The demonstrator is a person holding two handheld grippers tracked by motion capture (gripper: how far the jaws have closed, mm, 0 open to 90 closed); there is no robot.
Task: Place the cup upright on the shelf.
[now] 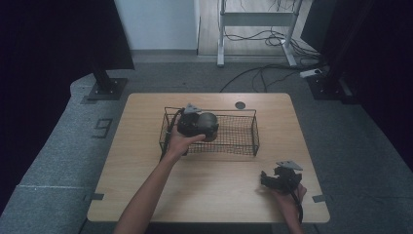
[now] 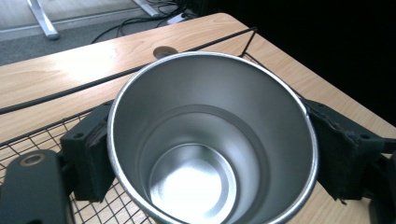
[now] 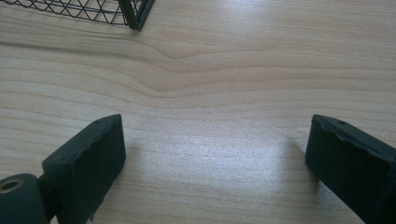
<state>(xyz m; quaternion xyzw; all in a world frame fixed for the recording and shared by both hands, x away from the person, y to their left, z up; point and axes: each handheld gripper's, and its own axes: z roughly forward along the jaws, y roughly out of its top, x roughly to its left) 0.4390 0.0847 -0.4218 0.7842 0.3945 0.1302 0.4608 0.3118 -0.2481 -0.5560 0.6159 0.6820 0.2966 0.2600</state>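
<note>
Steel cup [image 1: 209, 126] sits clamped in the left gripper [image 1: 200, 125] over the wire basket's [image 1: 243, 146] left end in the high view; the right gripper [image 1: 268, 179] rests near right. In the left gripper view, both pads [image 2: 91, 154] press the cup's [image 2: 210, 140] rim, mouth facing the camera. In the right gripper view, the jaws gape empty over bare table [image 3: 210, 93].

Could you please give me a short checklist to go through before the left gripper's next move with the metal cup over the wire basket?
1. Grip: left gripper has a jaw pressed on each side of the metal cup: ok.
2. Cup contents: inside looks bare and shiny: ok.
3. Position: cup sits over the left part of the wire basket: ok.
4. Cup's underside resting on the basket mesh: cannot tell.
5. Right gripper is apart, jaws open above the table: ok.
</note>
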